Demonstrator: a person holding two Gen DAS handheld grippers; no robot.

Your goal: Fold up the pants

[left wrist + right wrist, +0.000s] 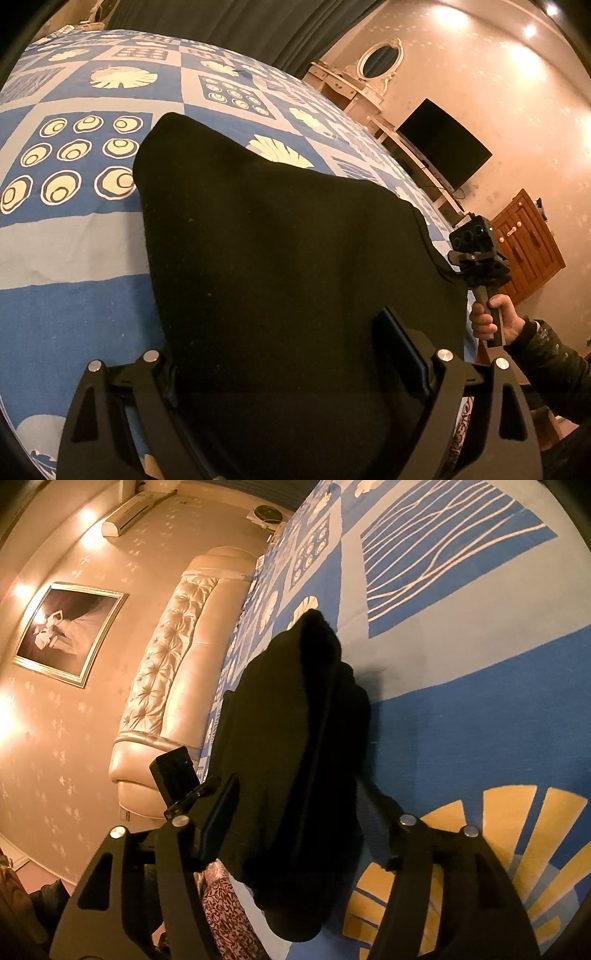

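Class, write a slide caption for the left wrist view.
Black pants lie on a blue patterned bedspread between the open left gripper fingers.

One pair of black pants (pixel 288 240) lies on one bed (pixel 74 251) under a single blue-and-cream patterned bedspread (pixel 480 720). Two grippers are in the scene — the left gripper (pixel 291 369) and the right gripper (pixel 306 834) — and one hand (pixel 495 321) shows, in one dark sleeve (pixel 550 354). Around the room: one dark television screen (pixel 443 144), one oval mirror (pixel 381 59) above one white dressing table (pixel 343 88), one wooden cabinet (pixel 528 243), one tufted headboard (pixel 177 657), one framed picture (pixel 70 631) and one wall air conditioner (pixel 129 511). Three bright light spots show on the wall by the television — and three more beside the framed picture.
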